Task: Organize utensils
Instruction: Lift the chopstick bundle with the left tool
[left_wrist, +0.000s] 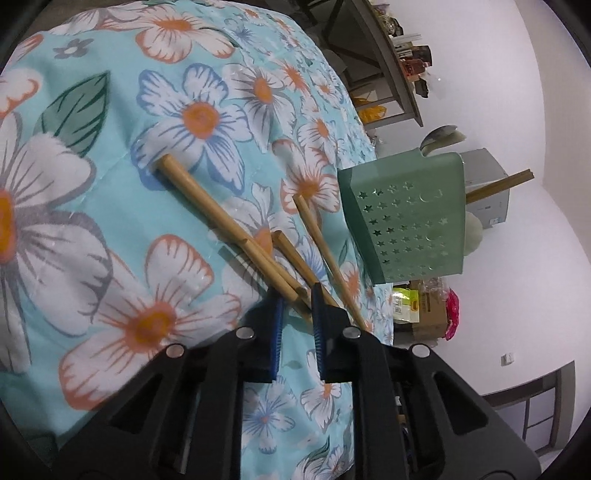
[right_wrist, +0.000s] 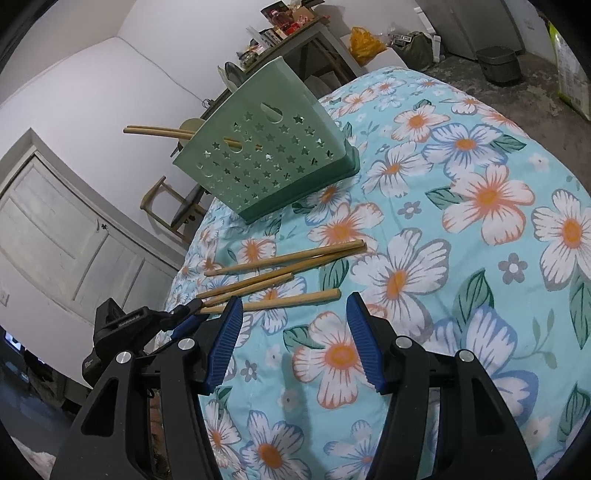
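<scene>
**Wooden sticks on a flowery cloth**

Smooth, round wooden chopsticks (right_wrist: 280, 260) are spread on the soft flowered cloth (right_wrist: 461, 258), near a green plastic holder (right_wrist: 266, 162) with star holes. One stick end is pinched in the narrow left claw (left_wrist: 297, 295). The right claw (right_wrist: 295, 314) is held wide and empty.

Two close wrist views, shared chopsticks (left_wrist: 236, 229) (right_wrist: 284, 260).
</scene>
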